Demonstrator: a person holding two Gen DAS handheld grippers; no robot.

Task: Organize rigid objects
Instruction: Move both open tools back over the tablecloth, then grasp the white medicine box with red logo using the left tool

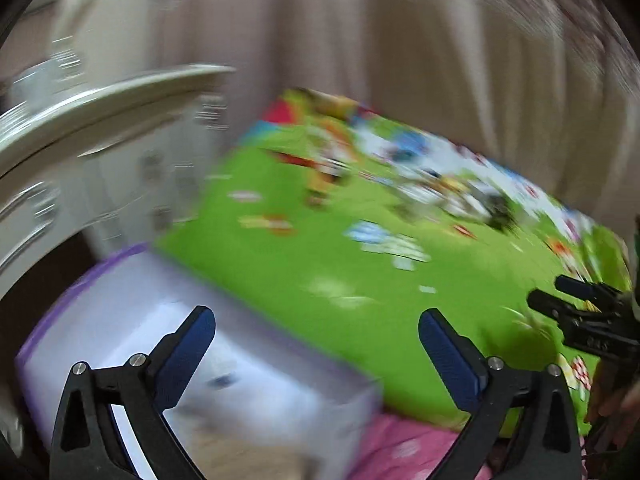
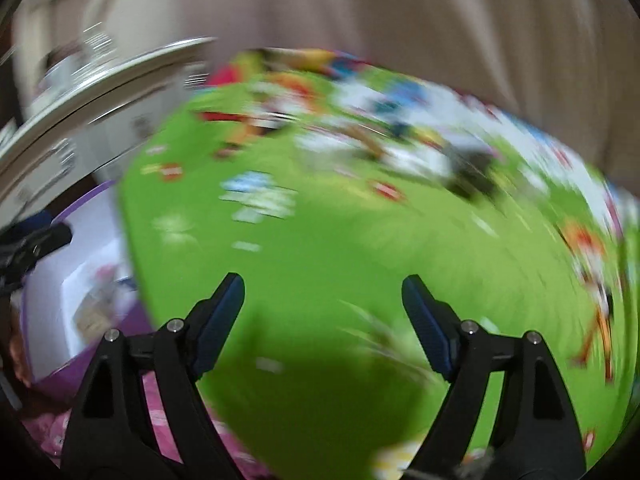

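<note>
Purple-edged and white, a flat rectangular box (image 1: 168, 344) lies at the left of the left wrist view, partly under the left finger of the left gripper (image 1: 316, 330), and it touches the left edge of a large bright green flat box printed with colourful cartoon figures (image 1: 360, 240). That gripper's jaws stand wide apart with nothing between the blue pads; the green box's near left corner lies ahead of the gap. A pink patterned cloth (image 1: 400, 444) shows beneath both boxes. At the right edge of this view the black tip of the right gripper (image 1: 576, 304) hovers over the green box. In the right wrist view the right gripper's jaws are likewise apart and empty, the green box filling the space ahead of and below them. Heavy blur leaves all printing on either box unreadable. Beige curtain (image 2: 400, 12) hangs behind.
</note>
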